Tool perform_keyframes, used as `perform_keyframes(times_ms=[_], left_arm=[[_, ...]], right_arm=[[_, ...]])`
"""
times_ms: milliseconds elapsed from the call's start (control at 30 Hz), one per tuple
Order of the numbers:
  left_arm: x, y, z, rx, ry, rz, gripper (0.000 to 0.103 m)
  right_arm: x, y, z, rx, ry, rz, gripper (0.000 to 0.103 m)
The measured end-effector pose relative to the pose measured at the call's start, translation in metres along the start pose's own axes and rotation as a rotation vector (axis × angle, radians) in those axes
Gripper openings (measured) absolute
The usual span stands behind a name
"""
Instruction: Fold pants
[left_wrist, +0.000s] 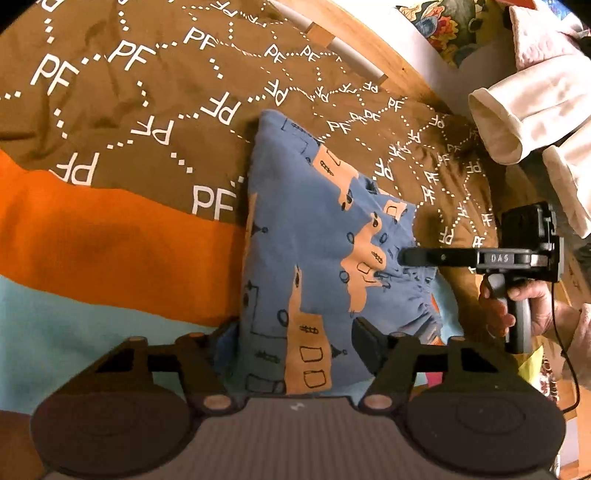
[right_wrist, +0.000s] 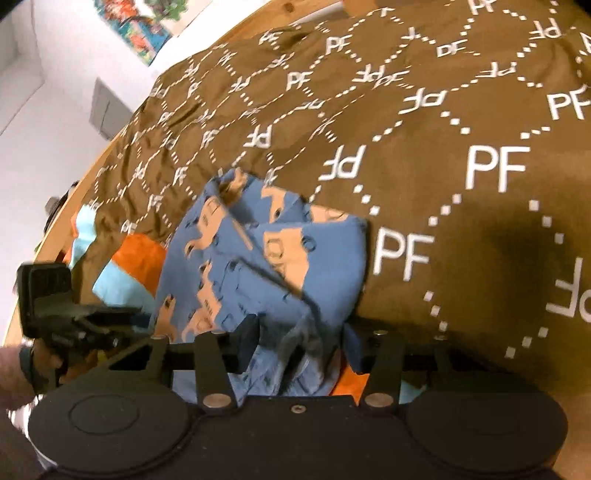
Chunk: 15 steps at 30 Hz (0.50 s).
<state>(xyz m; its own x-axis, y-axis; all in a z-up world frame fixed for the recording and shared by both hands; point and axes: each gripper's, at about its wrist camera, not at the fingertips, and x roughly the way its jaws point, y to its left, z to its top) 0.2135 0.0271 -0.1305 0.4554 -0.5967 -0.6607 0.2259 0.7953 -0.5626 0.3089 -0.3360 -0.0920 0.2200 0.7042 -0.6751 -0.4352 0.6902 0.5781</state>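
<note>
- Warm, yellowish light fills both views, bright enough to keep colours strong.
- In the right wrist view a soft dark shadow lies on the brown blanket (right_wrist: 443, 122) at the right.
- The blue pants (right_wrist: 258, 258) are smeared by motion blur in that view; the left wrist view is sharper.
- Fisheye bending curves the wooden bed frame (left_wrist: 373, 40), and the corners go black.
- The white wall (right_wrist: 44, 74) looks washed out.
</note>
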Motion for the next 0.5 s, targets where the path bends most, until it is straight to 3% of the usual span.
perform_keyframes(times_ms=[67, 200, 333, 500], left_arm=[[0.004, -0.002, 0.002, 0.003, 0.032, 0.072, 0.044], [0.006, -0.013, 0.006, 0.01, 0.063, 0.147, 0.04], [0.007, -0.022, 0.008, 0.011, 0.078, 0.2, 0.027], [0.006, -0.034, 0.009, 0.033, 0.071, 0.236, 0.019]], right_arm=[[0.002, -0.003, 0.001, 0.016, -0.001, 0.001, 0.046], [0.008, 0.005, -0.003, -0.022, 0.002, -0.051, 0.035], [0.009, 0.024, -0.008, -0.083, -0.025, -0.133, 0.03], [0.01, 0.066, -0.018, -0.272, -0.045, -0.306, 0.025]])
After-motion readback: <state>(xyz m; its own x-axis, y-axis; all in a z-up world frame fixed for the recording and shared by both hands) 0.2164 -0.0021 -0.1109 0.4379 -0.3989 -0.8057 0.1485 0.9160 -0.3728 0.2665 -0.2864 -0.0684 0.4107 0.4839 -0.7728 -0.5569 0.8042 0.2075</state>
